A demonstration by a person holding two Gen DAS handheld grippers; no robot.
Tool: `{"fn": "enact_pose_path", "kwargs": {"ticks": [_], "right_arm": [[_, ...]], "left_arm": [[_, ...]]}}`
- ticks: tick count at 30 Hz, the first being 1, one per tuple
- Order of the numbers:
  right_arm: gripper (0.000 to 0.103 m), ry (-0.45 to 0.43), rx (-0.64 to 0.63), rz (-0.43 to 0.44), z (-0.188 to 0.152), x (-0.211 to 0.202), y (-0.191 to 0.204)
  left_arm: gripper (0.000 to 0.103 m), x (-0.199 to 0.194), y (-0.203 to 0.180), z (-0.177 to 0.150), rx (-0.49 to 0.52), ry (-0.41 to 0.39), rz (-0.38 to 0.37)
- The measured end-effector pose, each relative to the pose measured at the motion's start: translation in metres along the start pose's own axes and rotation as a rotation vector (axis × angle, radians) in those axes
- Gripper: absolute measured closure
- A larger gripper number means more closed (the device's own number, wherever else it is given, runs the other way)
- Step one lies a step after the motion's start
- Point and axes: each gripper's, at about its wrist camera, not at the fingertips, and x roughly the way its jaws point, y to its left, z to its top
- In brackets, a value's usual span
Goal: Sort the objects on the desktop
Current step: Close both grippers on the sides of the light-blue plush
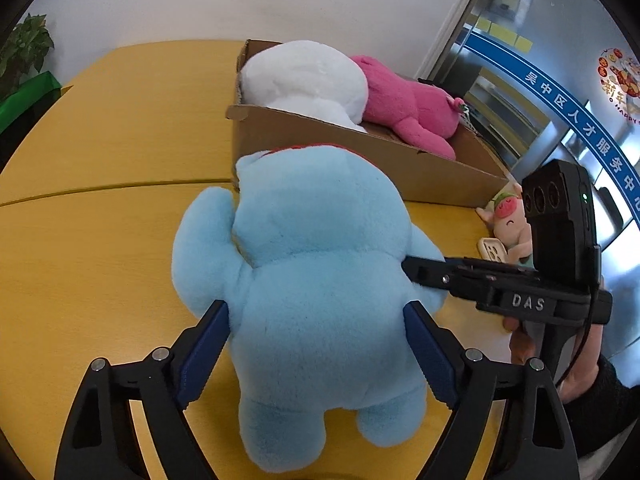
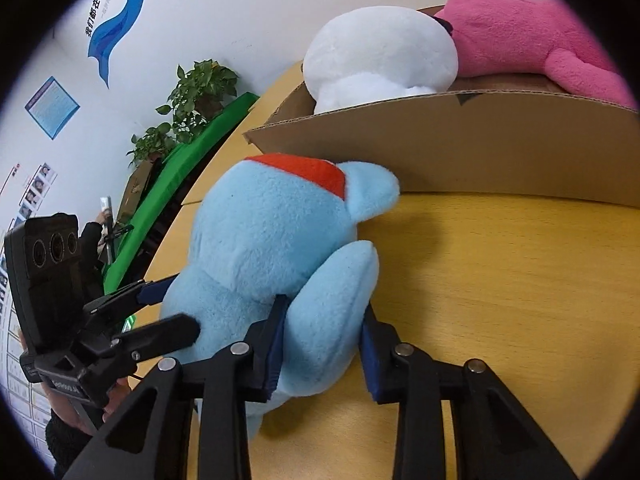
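Note:
A light-blue plush toy (image 1: pixel 316 232) with a red patch on its head lies on the yellow table (image 1: pixel 100 240), head against the cardboard box (image 1: pixel 400 164). My left gripper (image 1: pixel 316 312) straddles its body, and both blue pads touch its flanks. My right gripper (image 2: pixel 324 316) is shut on the toy's (image 2: pixel 272 232) arm. In the left wrist view, the right gripper (image 1: pixel 416 272) reaches in from the right. In the right wrist view, the left gripper (image 2: pixel 172 308) is at the toy's far side.
The box (image 2: pixel 480 148) holds a white plush (image 1: pixel 304 76) and a pink plush (image 1: pixel 404 104). A small pig toy (image 1: pixel 512 220) and a tan tag (image 1: pixel 494 250) lie right of the blue toy. A potted plant (image 1: pixel 24 48) stands past the table's far left edge.

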Motion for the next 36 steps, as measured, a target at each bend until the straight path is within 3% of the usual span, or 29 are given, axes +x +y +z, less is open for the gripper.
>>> {"fn": "enact_pose_path", "kwargs": {"ticks": [3, 6, 7, 10, 12, 17, 19, 20, 24, 26, 29, 31, 32, 33, 36], "right_arm": [[0.074, -0.022, -0.012, -0.037, 0.004, -0.021, -0.015], [0.074, -0.041, -0.027, -0.103, 0.012, -0.044, -0.037], [0.074, -0.030, -0.028, -0.118, 0.014, -0.047, -0.043], [0.067, 0.007, -0.046, -0.167, 0.015, -0.053, -0.057], [0.065, 0.029, -0.065, -0.196, 0.014, -0.053, -0.060], [0.056, 0.033, -0.050, -0.170, 0.008, -0.053, -0.070], [0.041, 0.037, -0.032, -0.165, 0.007, -0.052, -0.075], [0.038, 0.039, -0.023, -0.163, 0.006, -0.051, -0.077], [0.038, 0.044, 0.011, -0.128, 0.006, -0.047, -0.083], [0.038, 0.046, 0.019, -0.111, 0.006, -0.045, -0.084], [0.038, 0.055, 0.018, -0.102, 0.005, -0.043, -0.086], [0.051, 0.058, 0.018, -0.071, 0.004, -0.042, -0.087], [0.058, 0.058, 0.016, -0.051, 0.004, -0.042, -0.087], [0.070, 0.055, 0.009, -0.041, 0.004, -0.042, -0.085], [0.073, 0.044, -0.041, -0.058, 0.002, -0.042, -0.074]], "left_arm": [[0.028, 0.005, -0.032, -0.015, 0.032, 0.041, -0.074], [0.030, 0.005, -0.056, -0.019, 0.040, 0.034, -0.131], [0.029, 0.004, -0.057, -0.016, 0.014, 0.012, -0.142], [0.011, 0.005, -0.045, -0.003, -0.079, -0.036, -0.125], [0.010, 0.017, -0.033, 0.003, -0.142, -0.013, -0.088], [0.009, 0.033, -0.010, 0.010, -0.220, -0.010, -0.140], [0.010, 0.034, -0.003, 0.013, -0.238, -0.009, -0.151], [0.010, 0.036, -0.002, 0.015, -0.239, -0.007, -0.159], [0.012, 0.044, 0.002, 0.021, -0.225, 0.020, -0.152], [0.021, 0.052, 0.003, 0.024, -0.224, 0.036, -0.177], [0.046, 0.054, -0.003, 0.026, -0.202, 0.037, -0.233], [0.054, 0.052, -0.011, 0.028, -0.159, 0.038, -0.177], [0.073, 0.051, -0.015, 0.029, -0.138, 0.040, -0.149], [0.073, 0.051, -0.018, 0.029, -0.123, 0.045, -0.117], [0.073, 0.050, -0.020, 0.027, -0.107, 0.055, -0.073]]}}
